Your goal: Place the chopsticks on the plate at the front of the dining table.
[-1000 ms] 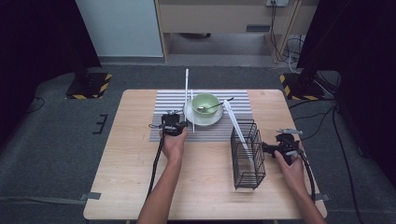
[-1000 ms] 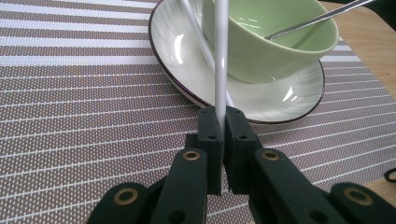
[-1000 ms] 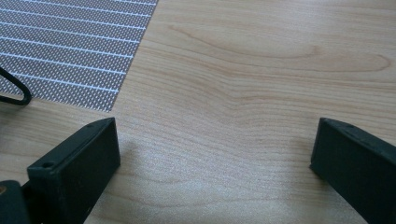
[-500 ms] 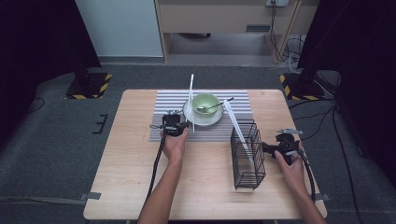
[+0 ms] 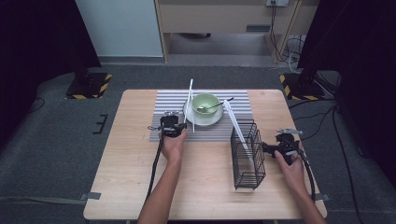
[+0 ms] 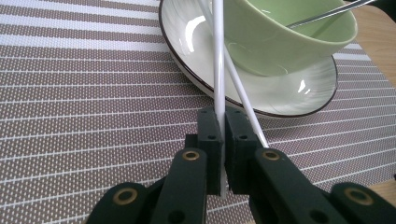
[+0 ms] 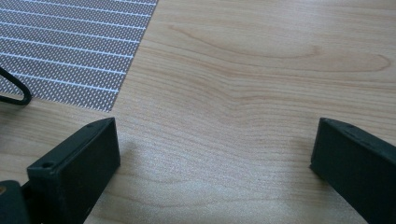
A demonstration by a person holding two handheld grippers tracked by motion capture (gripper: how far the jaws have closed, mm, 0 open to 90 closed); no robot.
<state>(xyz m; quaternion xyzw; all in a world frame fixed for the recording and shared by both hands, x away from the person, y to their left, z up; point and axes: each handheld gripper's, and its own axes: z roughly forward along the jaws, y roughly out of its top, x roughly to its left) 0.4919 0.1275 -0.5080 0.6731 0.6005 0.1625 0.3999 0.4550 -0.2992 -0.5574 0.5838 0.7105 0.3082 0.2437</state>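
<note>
My left gripper point(image 6: 223, 116) is shut on a white chopstick point(image 6: 218, 56) that stands up steeply, just left of a green bowl point(image 6: 280, 42) on a white plate point(image 6: 299, 100). A second white chopstick point(image 6: 243, 100) lies slanted against the plate's rim, passing beside the jaws. A metal spoon point(image 6: 322, 16) rests in the bowl. In the high view the left gripper point(image 5: 180, 123) sits on the striped placemat point(image 5: 168, 100), its chopstick point(image 5: 189, 95) leaning slightly right. A black wire basket point(image 5: 247, 156) holds another white chopstick point(image 5: 236, 123). My right gripper point(image 5: 268, 148) is open just right of the basket; its jaws point(image 7: 212, 154) have only bare wood between them.
The wooden table point(image 5: 126, 186) has free room at the front left and front right. The placemat's corner point(image 7: 70, 42) and a black wire loop point(image 7: 14, 93) lie left of the right gripper. Cables trail from both grippers toward the person.
The chopstick in my left gripper has tipped, its top swinging a little to the right and lower. Both hands stay where they were.
</note>
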